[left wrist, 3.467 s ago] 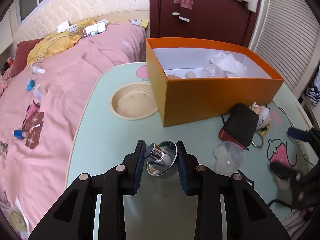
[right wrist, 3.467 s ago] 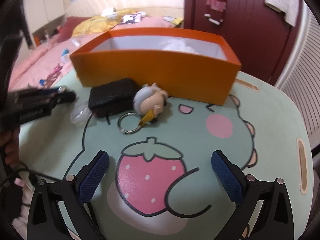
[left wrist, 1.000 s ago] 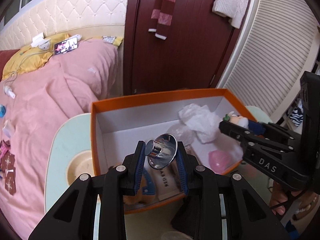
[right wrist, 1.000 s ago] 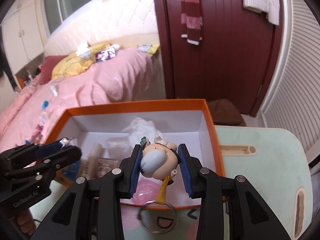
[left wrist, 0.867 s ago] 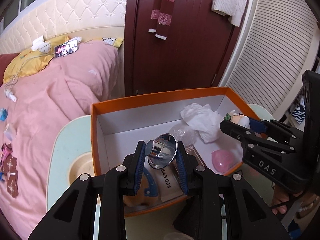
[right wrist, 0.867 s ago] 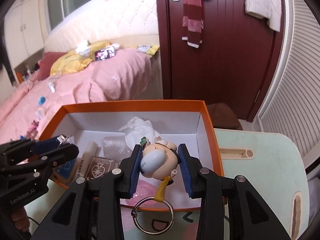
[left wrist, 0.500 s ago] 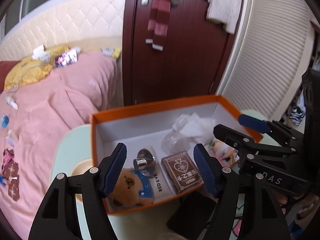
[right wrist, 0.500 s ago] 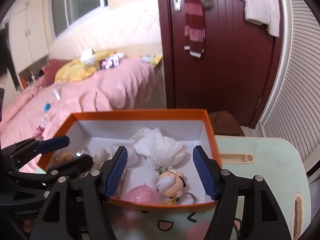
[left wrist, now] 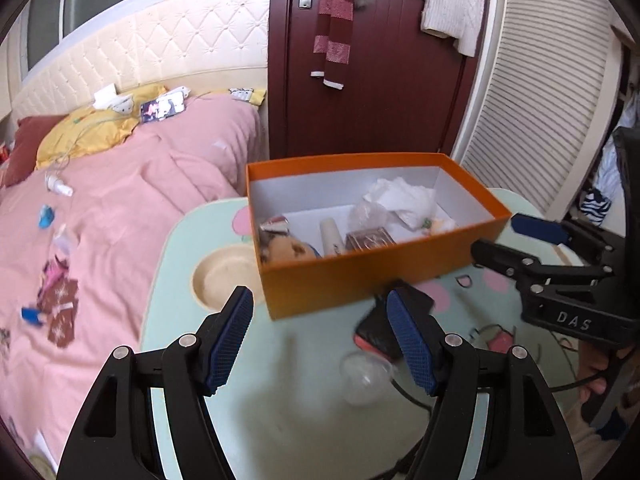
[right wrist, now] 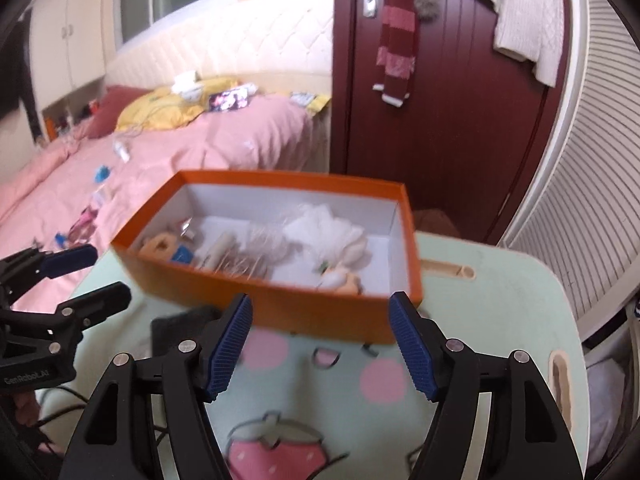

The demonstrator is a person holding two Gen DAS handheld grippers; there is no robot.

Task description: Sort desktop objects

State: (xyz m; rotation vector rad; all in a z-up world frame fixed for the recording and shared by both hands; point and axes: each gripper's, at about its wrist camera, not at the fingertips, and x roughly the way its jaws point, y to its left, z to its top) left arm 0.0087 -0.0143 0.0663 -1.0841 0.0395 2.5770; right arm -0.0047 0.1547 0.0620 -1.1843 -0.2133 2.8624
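Jaws empty on both: left gripper (left wrist: 320, 340) parted with nothing between; right gripper (right wrist: 320, 344) apart and opening a touch more, also empty. Orange box (left wrist: 360, 280) sits on the table (left wrist: 280, 420), holding the bear toy (left wrist: 286, 249), chrome piece (left wrist: 275, 225), card deck (left wrist: 370, 238), tissue (left wrist: 400, 196) and doll keychain (right wrist: 340, 278). Black wallet (left wrist: 376, 330) and clear dome (left wrist: 364, 376) lie on the table in front of the box.
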